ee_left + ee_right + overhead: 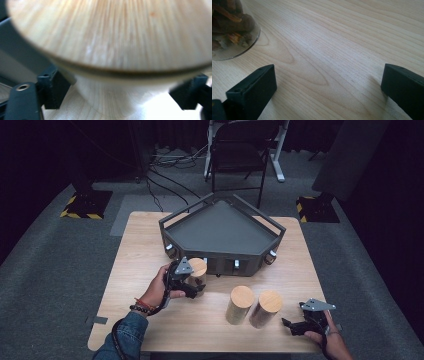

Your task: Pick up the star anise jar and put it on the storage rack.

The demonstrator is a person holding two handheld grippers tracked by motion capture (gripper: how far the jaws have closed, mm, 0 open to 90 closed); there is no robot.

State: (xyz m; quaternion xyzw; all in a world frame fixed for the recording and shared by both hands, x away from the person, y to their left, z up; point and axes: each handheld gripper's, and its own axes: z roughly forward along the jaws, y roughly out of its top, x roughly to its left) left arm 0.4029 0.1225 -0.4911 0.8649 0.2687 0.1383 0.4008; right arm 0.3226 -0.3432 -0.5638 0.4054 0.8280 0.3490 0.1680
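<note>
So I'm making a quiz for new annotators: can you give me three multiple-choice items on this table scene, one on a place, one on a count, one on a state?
1. Where is the grey tray?
A. at the far side of the table
B. on the floor
C. at the near edge by the hands

2. How many wood-lidded jars are on the table?
A. one
B. three
C. five

3. How does the right tool stand?
A. shut on a jar
B. open over bare table
C. inside the tray

Answers:
1 A: the tray sits beyond the jars on the wooden table.
2 B: one jar sits at the left tool, and two more stand side by side near the front.
3 B: the right gripper view shows its jaws wide apart with only tabletop between them.
</note>
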